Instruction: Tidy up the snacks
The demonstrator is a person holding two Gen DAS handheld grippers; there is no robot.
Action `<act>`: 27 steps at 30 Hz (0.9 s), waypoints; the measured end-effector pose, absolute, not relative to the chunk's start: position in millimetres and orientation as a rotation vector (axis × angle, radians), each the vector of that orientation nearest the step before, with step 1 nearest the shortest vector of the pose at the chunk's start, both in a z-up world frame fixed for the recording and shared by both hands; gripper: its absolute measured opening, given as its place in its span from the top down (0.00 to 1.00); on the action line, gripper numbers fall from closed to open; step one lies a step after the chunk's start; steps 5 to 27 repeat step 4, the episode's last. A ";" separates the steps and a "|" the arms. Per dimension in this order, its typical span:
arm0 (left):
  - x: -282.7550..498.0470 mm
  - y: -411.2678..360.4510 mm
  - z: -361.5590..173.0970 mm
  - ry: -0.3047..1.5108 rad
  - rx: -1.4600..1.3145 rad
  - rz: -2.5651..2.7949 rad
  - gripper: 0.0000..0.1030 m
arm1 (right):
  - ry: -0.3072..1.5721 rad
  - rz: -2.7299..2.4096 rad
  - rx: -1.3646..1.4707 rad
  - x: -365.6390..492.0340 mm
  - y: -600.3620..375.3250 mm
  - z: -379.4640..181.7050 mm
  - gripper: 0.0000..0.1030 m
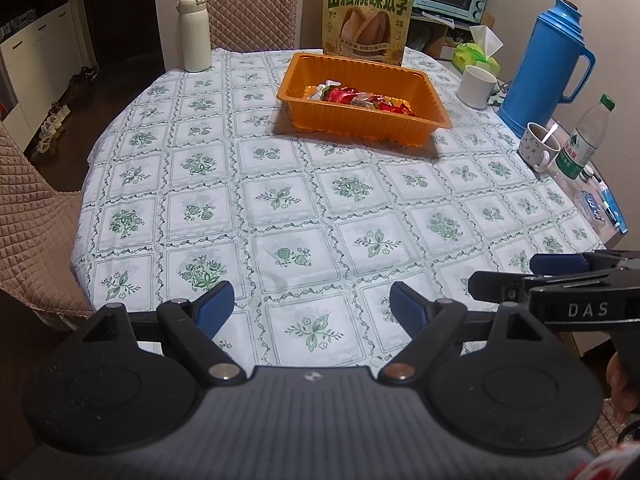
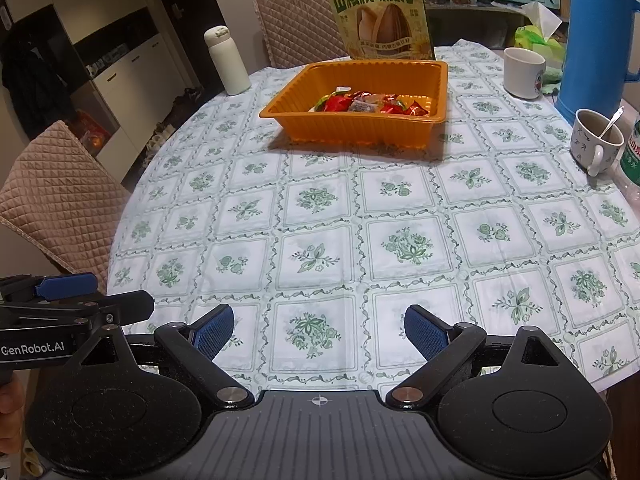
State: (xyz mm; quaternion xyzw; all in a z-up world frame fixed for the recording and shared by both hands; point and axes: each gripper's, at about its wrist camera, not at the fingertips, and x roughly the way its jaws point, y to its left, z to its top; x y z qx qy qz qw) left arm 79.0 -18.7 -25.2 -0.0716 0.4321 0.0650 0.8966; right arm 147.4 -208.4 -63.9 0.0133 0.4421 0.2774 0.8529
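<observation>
From the left wrist camera, the left gripper [image 1: 312,304] hangs over the near edge of the table [image 1: 280,208] and tilts down toward it. Its two blue pads stand far apart, with nothing between them. The right gripper [image 1: 560,280] pokes in from the right side, just beside it. The orange tray [image 1: 434,110] sits far away on the table, with wrapped snacks [image 1: 360,100] inside. A big seed bag [image 1: 366,12] stands right behind the tray.

From the right wrist camera, the right gripper [image 2: 319,330] also tilts down over the near table edge. Its jaws are wide open and hold nothing. The left gripper [image 2: 80,296] shows at the left. The orange tray [image 2: 276,110] sits far off, with the snacks [image 2: 372,106] in it and the seed bag [image 2: 382,16] behind.
</observation>
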 end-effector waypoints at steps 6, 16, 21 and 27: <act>86.3 -15.1 -28.1 0.911 -0.153 0.135 0.18 | 0.936 0.583 0.026 154.3 -206.1 -64.8 0.11; 86.3 -15.1 -28.1 0.911 -0.153 0.135 0.18 | 0.936 0.583 0.026 154.3 -206.1 -64.8 0.11; 86.3 -15.1 -28.1 0.911 -0.153 0.135 0.18 | 0.936 0.583 0.026 154.3 -206.1 -64.8 0.11; 86.3 -15.1 -28.1 0.911 -0.153 0.135 0.18 | 0.936 0.583 0.026 154.3 -206.1 -64.8 0.11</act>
